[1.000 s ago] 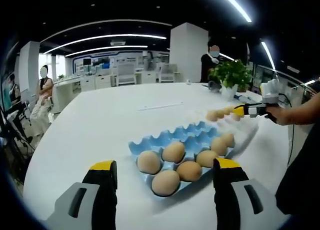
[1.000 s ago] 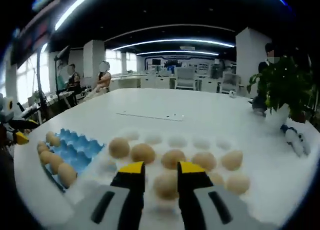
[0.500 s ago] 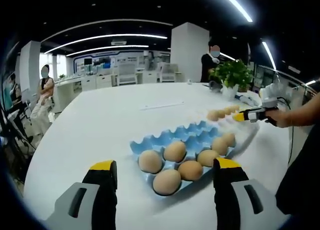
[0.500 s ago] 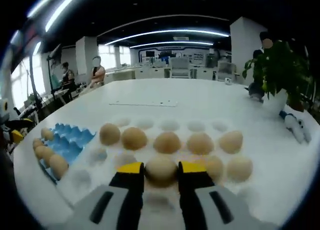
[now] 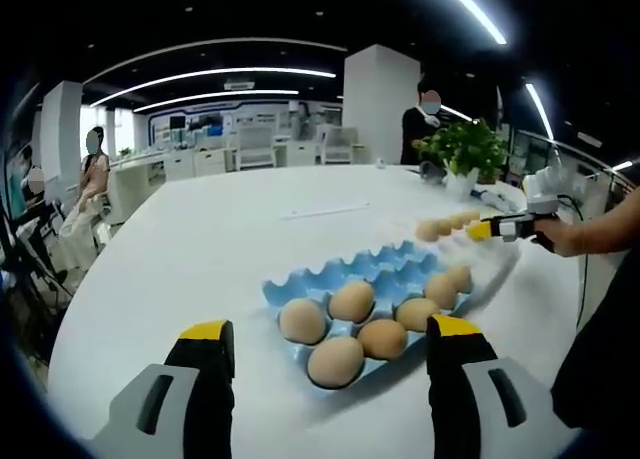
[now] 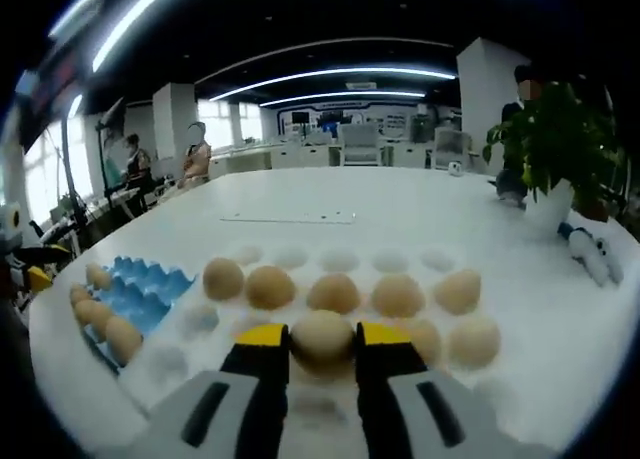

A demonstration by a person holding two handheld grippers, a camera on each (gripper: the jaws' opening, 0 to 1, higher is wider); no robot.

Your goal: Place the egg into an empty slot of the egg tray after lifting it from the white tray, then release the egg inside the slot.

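The right gripper (image 6: pixel 322 341) has closed its jaws on a smooth tan egg (image 6: pixel 322 335), now raised off the white moulded tray (image 6: pixel 180 354) and ready for the blue egg tray (image 5: pixel 385 269), while the left gripper (image 5: pixel 330 341) hangs wide.

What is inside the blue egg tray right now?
In the left gripper view the blue egg tray holds six eggs in its near slots, while the far slots look empty. Whether anything lies under the eggs cannot be seen. The right gripper holds another egg over the white tray.

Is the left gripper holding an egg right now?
No, the left gripper is open with nothing between its jaws, short of the blue egg tray.
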